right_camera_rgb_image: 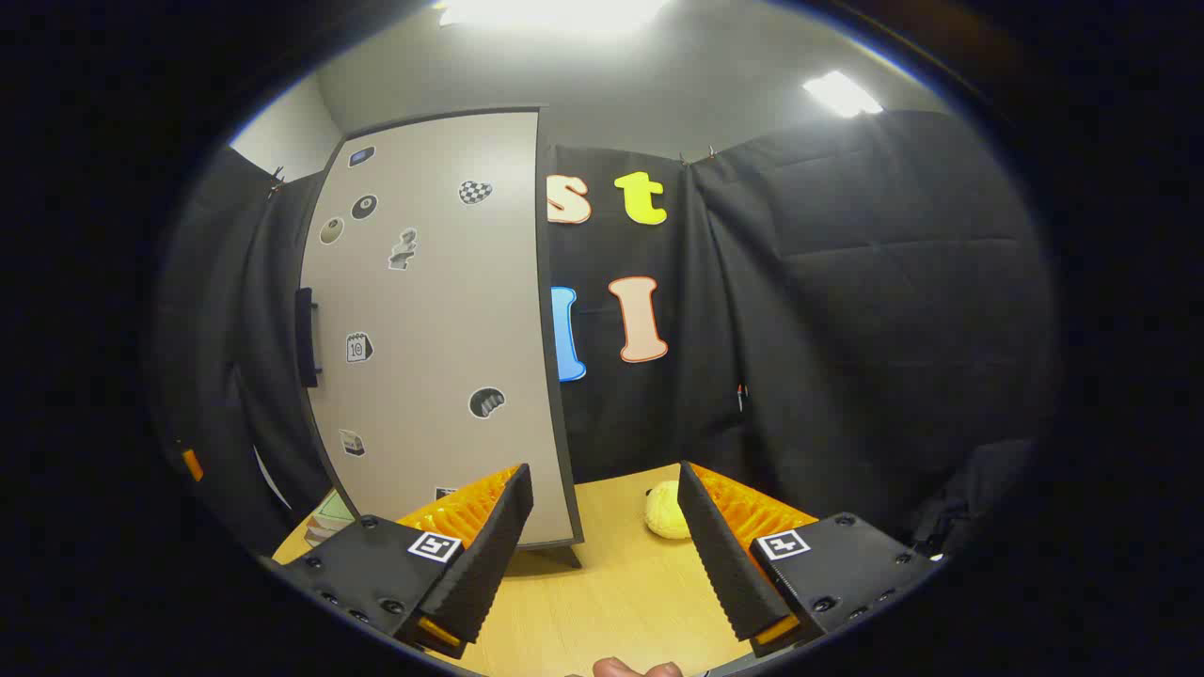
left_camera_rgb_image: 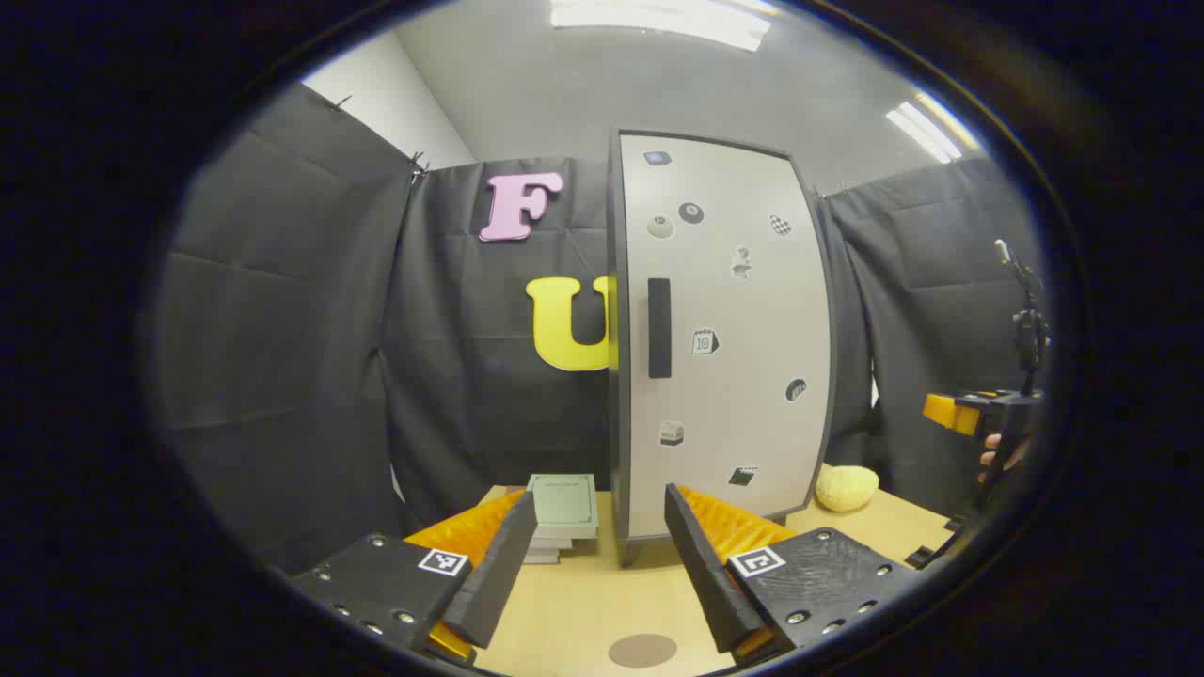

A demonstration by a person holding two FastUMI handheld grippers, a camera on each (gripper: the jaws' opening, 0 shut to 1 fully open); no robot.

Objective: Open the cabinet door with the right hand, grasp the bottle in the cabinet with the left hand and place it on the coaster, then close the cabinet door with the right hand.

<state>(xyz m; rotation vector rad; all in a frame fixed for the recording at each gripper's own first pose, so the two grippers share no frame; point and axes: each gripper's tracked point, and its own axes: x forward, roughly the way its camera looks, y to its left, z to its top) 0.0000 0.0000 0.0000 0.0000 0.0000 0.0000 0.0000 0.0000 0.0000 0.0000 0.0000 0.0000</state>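
Standing shut on the table (left_camera_rgb_image: 583,602), the cabinet (left_camera_rgb_image: 724,329) shows its door handle (left_camera_rgb_image: 659,327) on the left edge, so any bottle inside is hidden. Left gripper (left_camera_rgb_image: 594,527) and right gripper (right_camera_rgb_image: 602,498) both hover spread wide, holding nothing. A round coaster (left_camera_rgb_image: 642,650) lies just below the left fingers.

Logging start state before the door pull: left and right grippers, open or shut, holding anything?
Left gripper: open, holding nothing.
Right gripper: open, holding nothing; cabinet door shut.
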